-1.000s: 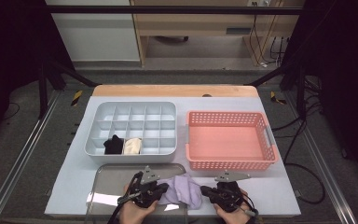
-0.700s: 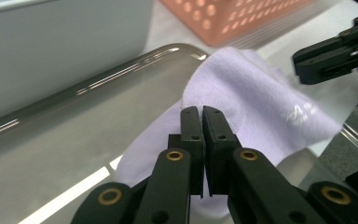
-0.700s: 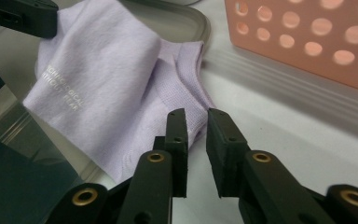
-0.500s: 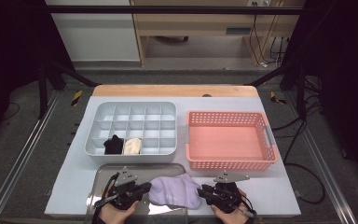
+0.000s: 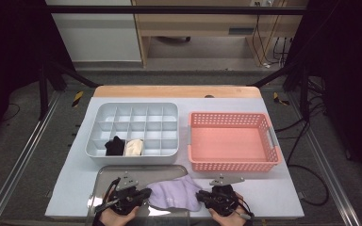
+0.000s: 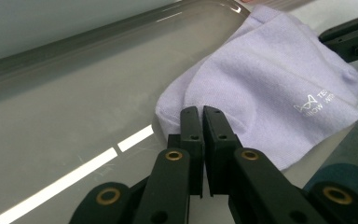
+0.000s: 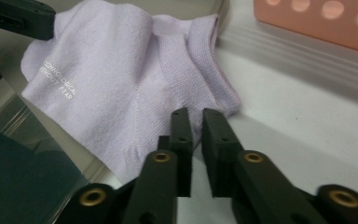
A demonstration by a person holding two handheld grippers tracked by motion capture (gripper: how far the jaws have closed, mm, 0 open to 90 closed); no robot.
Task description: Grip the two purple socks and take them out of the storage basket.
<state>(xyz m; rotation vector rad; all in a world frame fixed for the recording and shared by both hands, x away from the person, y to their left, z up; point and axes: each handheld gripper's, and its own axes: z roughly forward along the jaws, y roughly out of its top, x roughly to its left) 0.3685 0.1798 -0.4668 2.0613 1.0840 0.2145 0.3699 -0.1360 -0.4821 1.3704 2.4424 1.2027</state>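
At the near edge of the white table, a lilac ankle sock lies flat, half on the right end of a shiny metal tray and half spilling over the tray's rim onto the table. The left gripper sits on the tray just left of the sock, its jaws pressed together with their tips at the sock's edge; in the left gripper view nothing shows between them. The right gripper rests just right of the sock, beside its cuff; its jaws have just been closing and now stand nearly together, with a thin gap and no cloth between them in the right gripper view. Beyond the sock, a grey divided organiser box holds a black sock and a cream sock in its near row. Right of that box stands a pink basket; bare table lies between basket and sock.
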